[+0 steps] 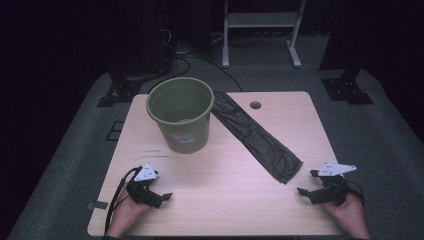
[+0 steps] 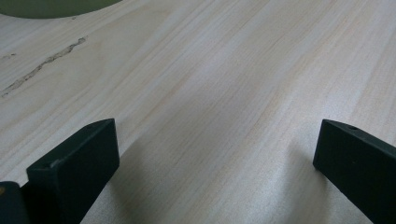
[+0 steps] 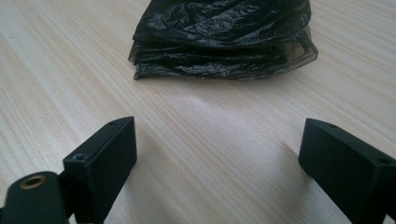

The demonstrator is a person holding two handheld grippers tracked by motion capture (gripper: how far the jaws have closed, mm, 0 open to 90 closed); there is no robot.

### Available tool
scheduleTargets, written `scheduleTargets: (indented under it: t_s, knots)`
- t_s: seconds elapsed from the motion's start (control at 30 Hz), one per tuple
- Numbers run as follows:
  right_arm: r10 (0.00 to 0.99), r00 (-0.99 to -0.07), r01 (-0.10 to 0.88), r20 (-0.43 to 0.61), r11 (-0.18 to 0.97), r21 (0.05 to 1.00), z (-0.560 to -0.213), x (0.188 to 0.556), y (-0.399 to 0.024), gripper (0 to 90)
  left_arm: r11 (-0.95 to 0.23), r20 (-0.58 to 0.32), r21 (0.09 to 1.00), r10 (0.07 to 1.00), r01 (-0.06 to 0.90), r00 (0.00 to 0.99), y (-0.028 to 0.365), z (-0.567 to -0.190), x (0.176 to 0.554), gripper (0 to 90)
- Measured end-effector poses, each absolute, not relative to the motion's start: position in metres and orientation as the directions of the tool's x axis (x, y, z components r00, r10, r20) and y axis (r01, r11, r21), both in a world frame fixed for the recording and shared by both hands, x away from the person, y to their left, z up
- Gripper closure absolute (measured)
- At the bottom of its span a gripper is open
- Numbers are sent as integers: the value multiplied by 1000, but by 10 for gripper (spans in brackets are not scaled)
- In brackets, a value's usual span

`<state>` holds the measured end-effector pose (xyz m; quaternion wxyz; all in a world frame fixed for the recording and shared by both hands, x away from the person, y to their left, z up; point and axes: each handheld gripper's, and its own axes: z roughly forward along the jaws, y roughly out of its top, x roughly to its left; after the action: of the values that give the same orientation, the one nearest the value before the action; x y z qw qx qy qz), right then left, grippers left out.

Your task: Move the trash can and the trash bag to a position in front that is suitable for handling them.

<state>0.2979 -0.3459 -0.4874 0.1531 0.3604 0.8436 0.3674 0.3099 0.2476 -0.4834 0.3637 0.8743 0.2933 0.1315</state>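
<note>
Both grippers rested on the table (image 1: 220, 200) with jaws wide apart and empty: the left gripper (image 1: 161, 198) near the green bucket (image 1: 181, 114), the right gripper (image 1: 306, 183) just before the folded black bag (image 1: 255, 135).

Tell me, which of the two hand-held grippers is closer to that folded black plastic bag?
The right gripper: the folded black plastic bag ends just ahead of its open jaws, while the left gripper faces bare table.

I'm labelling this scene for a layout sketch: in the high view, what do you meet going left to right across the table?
Left claw → olive-green plastic bucket → folded black plastic bag lying as a long strip → right claw.
</note>
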Motion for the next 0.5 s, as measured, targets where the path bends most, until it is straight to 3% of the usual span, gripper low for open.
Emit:
scheduleTargets:
  t_s: [0.5]
  knots:
    - [723, -691, 497, 6, 469, 730, -487, 298, -346, 99, -524, -18, 724, 635, 448, 772, 252, -479, 312, 0]
